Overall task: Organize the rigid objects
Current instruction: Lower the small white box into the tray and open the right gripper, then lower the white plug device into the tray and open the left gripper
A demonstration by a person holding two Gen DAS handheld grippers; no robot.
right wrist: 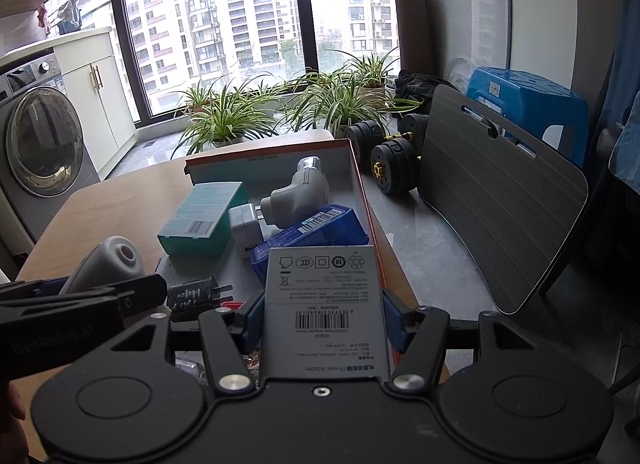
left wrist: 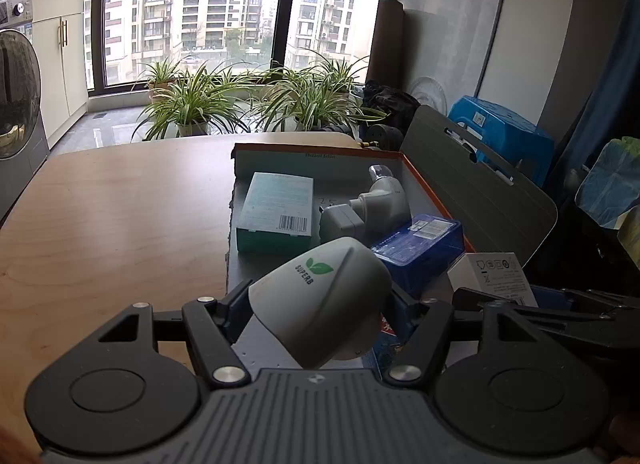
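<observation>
My left gripper (left wrist: 316,306) is shut on a white rounded device (left wrist: 320,304) marked SUPERB, held above the near end of an open orange-edged box (left wrist: 320,152). My right gripper (right wrist: 324,318) is shut on a white power adapter box (right wrist: 326,308), held over the same open box (right wrist: 362,184) near its right wall. The adapter box also shows in the left wrist view (left wrist: 492,276). Inside the box lie a teal carton (left wrist: 276,210), a white plug adapter (left wrist: 344,224), a white angled device (left wrist: 384,200) and a blue case (left wrist: 416,248). The white device and left gripper also show in the right wrist view (right wrist: 108,264).
The box sits on a wooden table (left wrist: 112,224). A grey board (right wrist: 500,200) leans on the right, with black dumbbells (right wrist: 392,160) and a blue stool (right wrist: 528,100) behind. Potted plants (left wrist: 192,104) line the window. A washing machine (right wrist: 40,144) stands left. A small dark plug (right wrist: 196,296) lies in the box.
</observation>
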